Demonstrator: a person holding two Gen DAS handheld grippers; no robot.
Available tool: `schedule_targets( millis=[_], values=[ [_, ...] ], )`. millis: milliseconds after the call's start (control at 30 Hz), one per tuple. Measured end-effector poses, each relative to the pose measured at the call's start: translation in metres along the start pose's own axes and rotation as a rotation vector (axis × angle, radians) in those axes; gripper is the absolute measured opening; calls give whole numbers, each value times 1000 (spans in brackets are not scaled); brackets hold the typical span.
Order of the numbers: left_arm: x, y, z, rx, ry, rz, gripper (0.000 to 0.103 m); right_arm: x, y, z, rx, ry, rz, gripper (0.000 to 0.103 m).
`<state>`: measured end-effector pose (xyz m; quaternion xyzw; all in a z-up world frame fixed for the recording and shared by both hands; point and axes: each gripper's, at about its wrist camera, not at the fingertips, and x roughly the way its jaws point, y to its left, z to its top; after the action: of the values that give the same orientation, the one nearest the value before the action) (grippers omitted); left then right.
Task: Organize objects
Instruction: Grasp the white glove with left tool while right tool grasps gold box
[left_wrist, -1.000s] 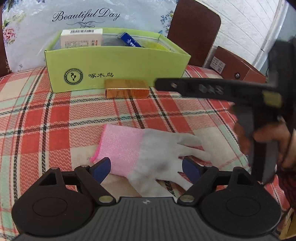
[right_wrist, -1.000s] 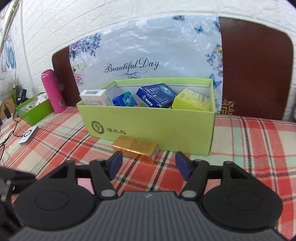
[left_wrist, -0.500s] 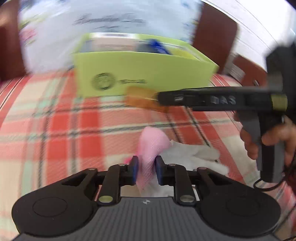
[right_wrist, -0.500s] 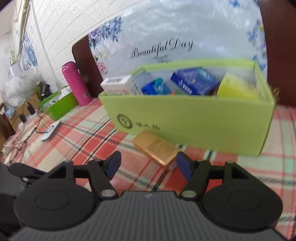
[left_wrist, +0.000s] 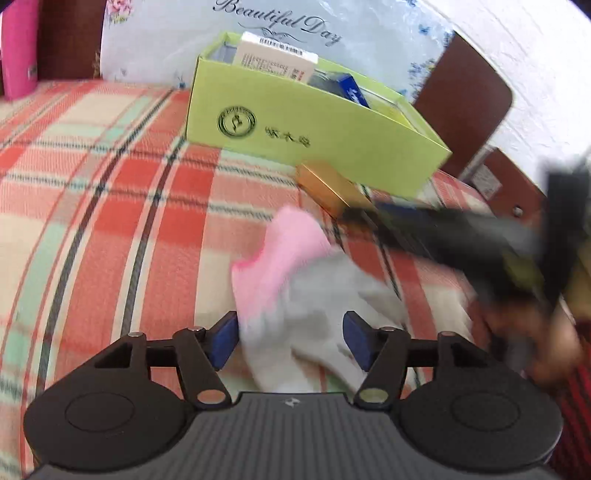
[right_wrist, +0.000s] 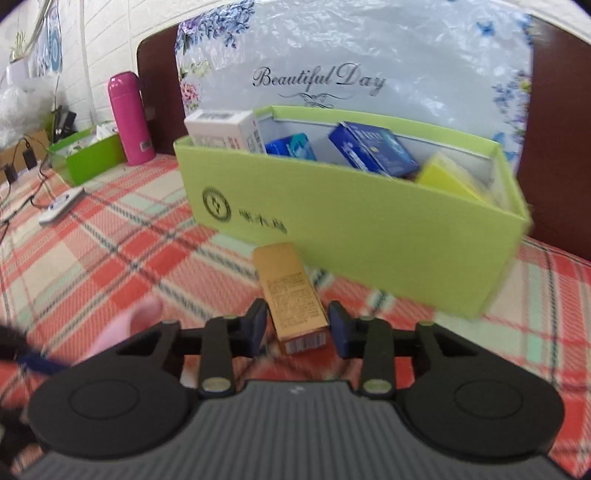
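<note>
Nearest, the left gripper (left_wrist: 290, 339) had just reopened after pinching the limp pink-cuffed grey knit glove (left_wrist: 295, 288); its jaws now stood apart with the glove loose between them on the red plaid tablecloth (left_wrist: 110, 206), so that grab had apparently failed. To the right, the right gripper (right_wrist: 297, 326) had been closing around the small gold cardboard carton (right_wrist: 291, 295), pads near but seemingly not yet pressing. Just beyond lay the lime-green open cardboard box (right_wrist: 369, 236), already holding other packets, the likely destination.
</note>
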<state>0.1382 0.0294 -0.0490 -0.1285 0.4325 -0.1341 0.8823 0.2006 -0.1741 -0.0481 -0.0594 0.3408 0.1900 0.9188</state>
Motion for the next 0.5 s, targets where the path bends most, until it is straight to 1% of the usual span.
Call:
schedule_targets(
  millis=[33, 100, 133, 167, 200, 233, 267, 333, 367, 400, 433, 467, 500],
  values=[
    [3, -3, 3, -9, -8, 1, 68, -10, -1, -9, 18, 3, -13, 31],
    [11, -8, 9, -11, -21, -10, 68, -31, 1, -27, 61, 8, -34, 30],
    [14, -11, 11, 0, -22, -11, 59, -42, 2, -35, 87, 12, -47, 30],
    [18, -15, 12, 31, -23, -5, 31, -51, 5, -41, 113, 16, -54, 30],
    [22, -21, 14, 90, -12, 4, 12, -59, 8, -48, 131, 16, -54, 30],
    [25, -23, 16, 122, -2, 0, 7, -67, 11, -54, 145, 15, -43, 30],
    [23, -24, 15, 126, -3, 1, 7, -72, 14, -58, 146, 18, -29, 30],
    [16, -24, 14, 124, 1, -5, 8, -79, 21, -60, 117, 14, -39, 30],
    [11, -23, 12, 110, 1, -18, 9, -79, 21, -59, 107, 11, -45, 30],
    [5, -22, 10, 89, -1, -24, 14, -78, 21, -57, 110, 8, -45, 31],
    [2, -21, 8, 72, 2, -23, 28, -77, 20, -55, 119, 8, -43, 31],
    [-1, -19, 6, 61, 4, -17, 49, -75, 20, -51, 123, 6, -38, 31],
    [-4, -18, 2, 55, 1, -9, 60, -73, 21, -49, 114, 0, -36, 31]
  ],
)
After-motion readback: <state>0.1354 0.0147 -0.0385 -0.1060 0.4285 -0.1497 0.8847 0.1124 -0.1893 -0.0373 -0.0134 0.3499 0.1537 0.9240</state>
